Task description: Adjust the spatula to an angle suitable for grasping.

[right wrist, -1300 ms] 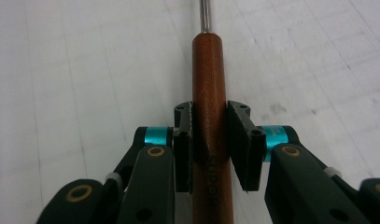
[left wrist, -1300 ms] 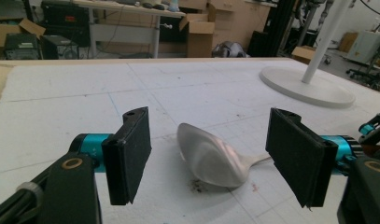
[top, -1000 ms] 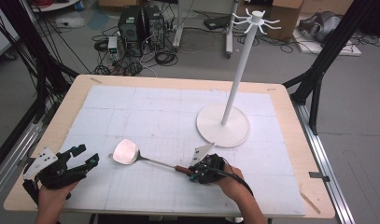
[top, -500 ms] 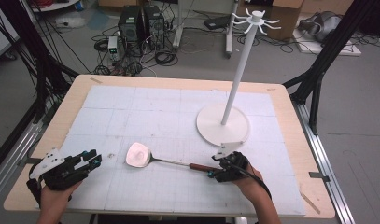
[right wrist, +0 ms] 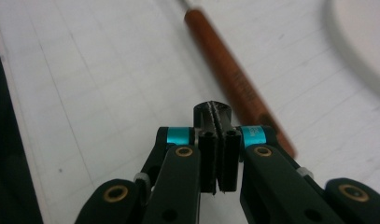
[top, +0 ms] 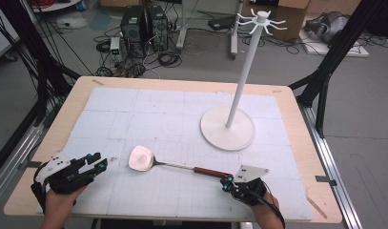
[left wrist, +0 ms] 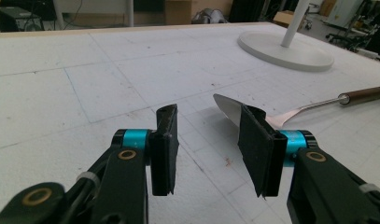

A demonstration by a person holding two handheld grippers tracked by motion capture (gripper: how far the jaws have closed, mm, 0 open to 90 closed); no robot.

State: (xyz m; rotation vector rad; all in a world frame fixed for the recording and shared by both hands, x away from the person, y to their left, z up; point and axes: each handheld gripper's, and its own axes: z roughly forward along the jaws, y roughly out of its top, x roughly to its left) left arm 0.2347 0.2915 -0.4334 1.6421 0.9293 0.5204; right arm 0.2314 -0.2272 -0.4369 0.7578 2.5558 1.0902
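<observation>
A metal spatula (top: pixel 142 158) with a brown wooden handle (top: pixel 212 171) lies flat on the white gridded mat (top: pixel 172 119). My right gripper (top: pixel 228 184) sits just near of the handle's end, jaws shut with nothing between them; in the right gripper view (right wrist: pixel 218 140) the handle (right wrist: pixel 234 79) passes just beyond and to the right of the tips. My left gripper (top: pixel 97 163) is open on the mat, left of the spatula blade. In the left gripper view (left wrist: pixel 208 140) the blade (left wrist: pixel 227 108) shows just past the right jaw, untouched.
A white hanging stand with a round base (top: pixel 228 130) and a tall pole (top: pixel 246 71) topped by hooks stands right of centre; its base (left wrist: pixel 285 51) lies beyond the spatula. The wooden table edge (top: pixel 53 143) frames the mat. Computers and cables crowd the floor behind.
The spatula slid right and now rests still. My right gripper has drawn back toward the near edge, off the handle's end. The left gripper edged slightly right.
</observation>
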